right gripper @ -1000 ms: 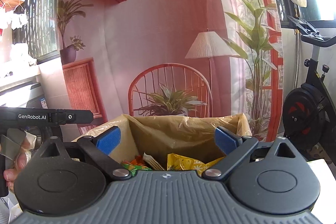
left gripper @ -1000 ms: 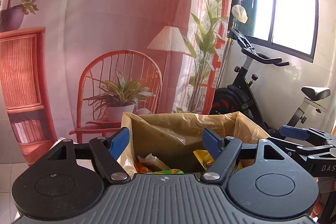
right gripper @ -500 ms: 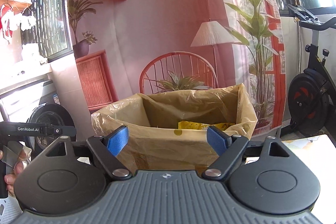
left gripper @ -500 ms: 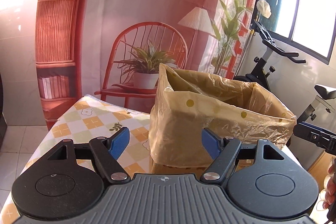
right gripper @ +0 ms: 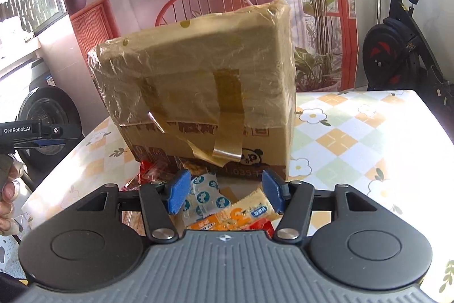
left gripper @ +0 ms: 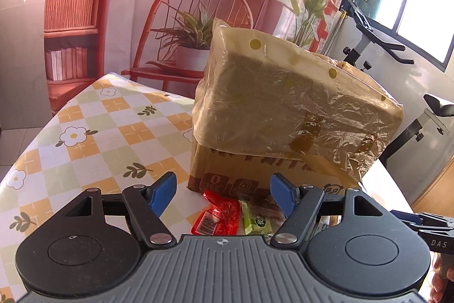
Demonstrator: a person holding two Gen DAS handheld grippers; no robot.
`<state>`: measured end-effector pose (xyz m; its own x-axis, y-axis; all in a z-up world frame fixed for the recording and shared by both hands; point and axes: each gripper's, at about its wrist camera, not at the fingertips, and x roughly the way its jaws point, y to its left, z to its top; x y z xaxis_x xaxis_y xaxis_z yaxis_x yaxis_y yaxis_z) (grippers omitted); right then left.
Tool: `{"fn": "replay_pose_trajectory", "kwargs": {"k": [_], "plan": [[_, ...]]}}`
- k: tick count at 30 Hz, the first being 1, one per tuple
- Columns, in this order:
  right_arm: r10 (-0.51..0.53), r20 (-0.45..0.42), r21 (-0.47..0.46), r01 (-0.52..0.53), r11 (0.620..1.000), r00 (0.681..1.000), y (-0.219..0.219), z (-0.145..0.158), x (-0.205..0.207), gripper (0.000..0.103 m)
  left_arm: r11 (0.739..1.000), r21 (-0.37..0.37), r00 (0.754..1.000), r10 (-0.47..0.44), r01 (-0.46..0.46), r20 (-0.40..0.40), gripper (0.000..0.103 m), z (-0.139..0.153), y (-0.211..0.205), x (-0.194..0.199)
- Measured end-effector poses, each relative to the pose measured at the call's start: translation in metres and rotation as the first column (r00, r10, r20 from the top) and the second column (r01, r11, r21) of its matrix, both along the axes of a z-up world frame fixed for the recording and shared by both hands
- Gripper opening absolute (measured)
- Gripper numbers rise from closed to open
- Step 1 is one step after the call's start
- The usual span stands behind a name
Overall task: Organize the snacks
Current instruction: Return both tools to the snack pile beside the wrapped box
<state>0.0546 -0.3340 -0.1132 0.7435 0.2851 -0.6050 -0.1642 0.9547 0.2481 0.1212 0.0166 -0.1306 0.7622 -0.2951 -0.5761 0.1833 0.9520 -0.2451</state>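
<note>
Closing on snack packets at the box's foot

Right gripper (right gripper: 222, 195) unclenched, narrowing, straddling orange packet (right gripper: 244, 213) lying crosswise; left gripper (left gripper: 222, 196) released above red packet (left gripper: 217, 215).

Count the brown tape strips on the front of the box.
2: the upright tape strip near the middle of the front of the box, and the slanted tape strip to its left. Other faces are hidden.

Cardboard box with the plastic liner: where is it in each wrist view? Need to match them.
Left wrist: cardboard box fills centre-right, above the left gripper.
Right wrist: same box sits centre, slightly left, above the right gripper.
Shared landmark: the red chair on the backdrop, behind the box in both.
</note>
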Motion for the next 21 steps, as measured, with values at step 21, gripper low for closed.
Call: {"fn": "replay_pose_trajectory", "kwargs": {"k": [21], "plan": [[-0.186, -0.269, -0.068, 0.174, 0.982, 0.945, 0.002, -0.064, -0.008, 0.045, 1.000, -0.009, 0.999, 0.023, -0.024, -0.041, 0.071, -0.020, 0.002, -0.008]]}}
